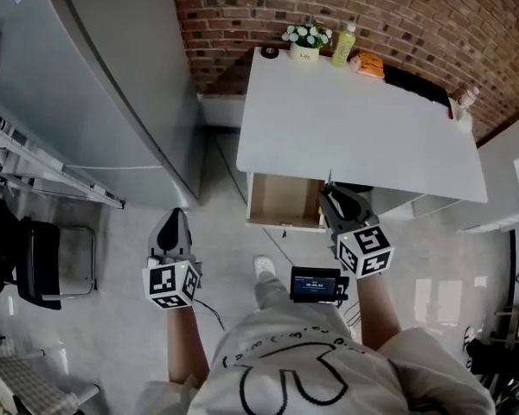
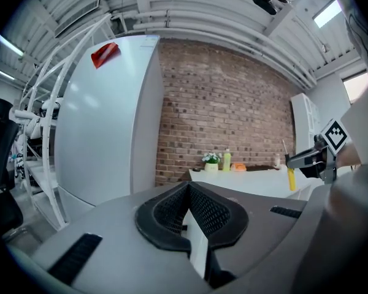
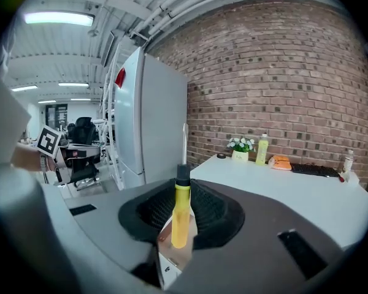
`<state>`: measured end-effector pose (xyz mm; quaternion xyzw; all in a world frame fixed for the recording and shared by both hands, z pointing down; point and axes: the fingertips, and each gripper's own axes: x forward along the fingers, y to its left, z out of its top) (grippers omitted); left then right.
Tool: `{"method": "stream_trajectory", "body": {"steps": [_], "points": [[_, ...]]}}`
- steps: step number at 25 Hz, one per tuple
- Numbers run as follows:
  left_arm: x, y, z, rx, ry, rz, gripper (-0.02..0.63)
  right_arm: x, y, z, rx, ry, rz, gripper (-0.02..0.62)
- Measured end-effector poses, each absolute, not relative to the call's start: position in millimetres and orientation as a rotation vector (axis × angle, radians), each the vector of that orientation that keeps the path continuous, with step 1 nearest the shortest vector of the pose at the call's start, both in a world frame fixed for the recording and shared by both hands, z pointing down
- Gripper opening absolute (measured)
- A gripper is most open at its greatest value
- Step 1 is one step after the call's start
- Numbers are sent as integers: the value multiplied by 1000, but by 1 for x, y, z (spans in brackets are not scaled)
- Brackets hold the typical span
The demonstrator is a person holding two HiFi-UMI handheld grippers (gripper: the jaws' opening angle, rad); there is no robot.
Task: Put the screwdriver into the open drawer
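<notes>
- Nearest the head camera is the person's shirt, on the near side of the open drawer.
- Right gripper: jaws clamped on the yellow handle of the screwdriver, with the shaft projecting past the jaw tips. The tool hangs just beside the drawer's right front corner, not yet inside.
- Left gripper: jaws pressed together with nothing between them, well to the left of the drawer.
- Handling estimate: light, rigid tool. The smooth plastic handle may pivot or slip, so mid-handle is the proper hold; the thin shaft should not take the clamp.
- Obscured: the drawer's rear runs beneath the white table. In the head view the right gripper covers nearly all of the screwdriver. The shaft tip is faint against the refrigerator.
</notes>
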<state>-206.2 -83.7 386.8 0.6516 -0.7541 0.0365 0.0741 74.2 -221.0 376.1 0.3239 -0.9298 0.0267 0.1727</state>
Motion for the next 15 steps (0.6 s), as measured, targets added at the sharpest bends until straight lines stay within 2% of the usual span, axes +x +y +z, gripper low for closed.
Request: {"method": "stream_trajectory", "body": {"steps": [15], "points": [[-264,-119,385,1740,-2391,134,8,-16,-303,391,651,-2672,104,74]]}}
